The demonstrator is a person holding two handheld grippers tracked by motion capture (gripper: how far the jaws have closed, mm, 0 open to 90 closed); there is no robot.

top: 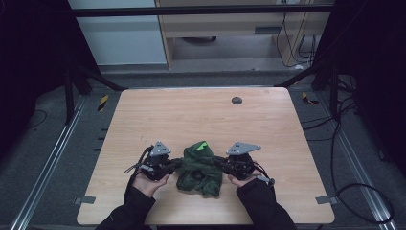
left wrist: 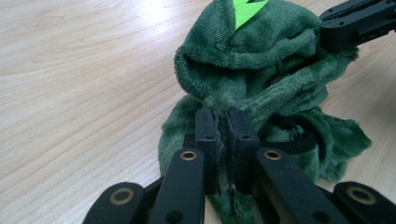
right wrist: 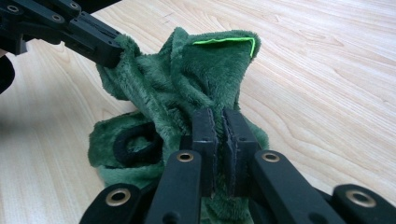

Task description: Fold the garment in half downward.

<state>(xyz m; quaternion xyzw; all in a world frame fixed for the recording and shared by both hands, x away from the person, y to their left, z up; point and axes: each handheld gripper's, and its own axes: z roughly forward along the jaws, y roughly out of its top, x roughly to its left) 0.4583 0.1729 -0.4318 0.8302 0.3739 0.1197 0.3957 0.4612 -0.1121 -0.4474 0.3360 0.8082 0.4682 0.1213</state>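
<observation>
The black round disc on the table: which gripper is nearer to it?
Right. The right gripper grips the green cloth below the black disc; the left gripper lies farther to the left.

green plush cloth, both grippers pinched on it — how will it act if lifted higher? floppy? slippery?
Likely floppy: the green plush cloth bunches and folds between the left gripper and right gripper, with loose flaps lying on the table. Probably light, since thin pinches hold it up. The fuzzy pile should grip the pads, so slipping seems unlikely.

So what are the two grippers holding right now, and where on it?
Both hold the dark green plush fabric garment: the left gripper is shut on a fold at its left side, the right gripper on a fold at its right side.
</observation>
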